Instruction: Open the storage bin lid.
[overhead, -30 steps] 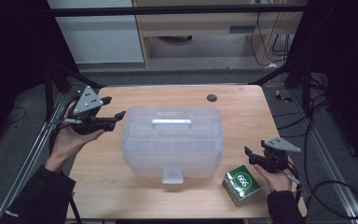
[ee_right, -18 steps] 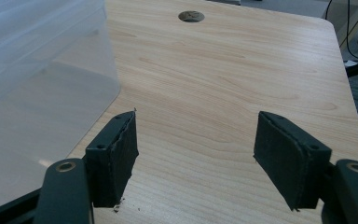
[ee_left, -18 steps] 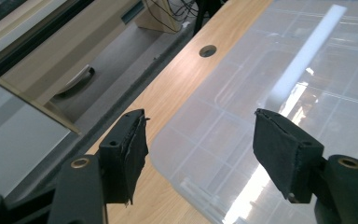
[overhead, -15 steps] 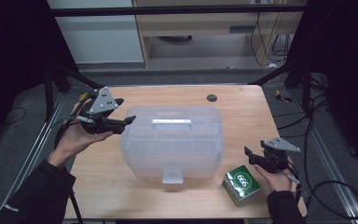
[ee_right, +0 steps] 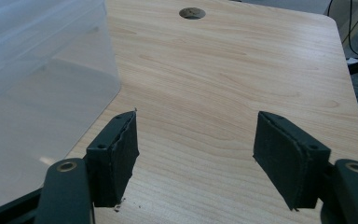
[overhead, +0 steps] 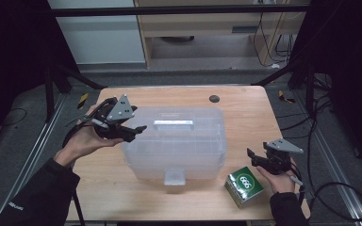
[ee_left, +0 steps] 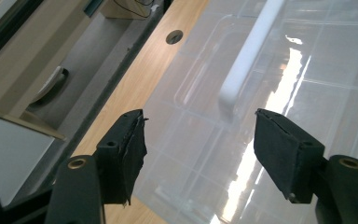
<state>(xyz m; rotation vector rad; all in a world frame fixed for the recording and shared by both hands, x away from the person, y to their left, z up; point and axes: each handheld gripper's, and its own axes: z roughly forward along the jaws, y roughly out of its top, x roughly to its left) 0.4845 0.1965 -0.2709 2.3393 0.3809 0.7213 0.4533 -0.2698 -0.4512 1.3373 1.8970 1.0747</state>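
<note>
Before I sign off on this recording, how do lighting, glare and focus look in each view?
High view: the wooden table is evenly lit, the surroundings fall to near black, and the picture is soft. Left gripper view: a bright streak of glare runs down the clear storage box lid beside its white handle, washing out what lies under it. Right gripper view: even light, sharp wood grain, no glare.

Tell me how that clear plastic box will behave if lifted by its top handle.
The clear plastic box looks empty, so probably light for its bulk. Its thin walls likely flex. Lifted by the white handle, the lid may pop off unless the front latch holds.
</note>
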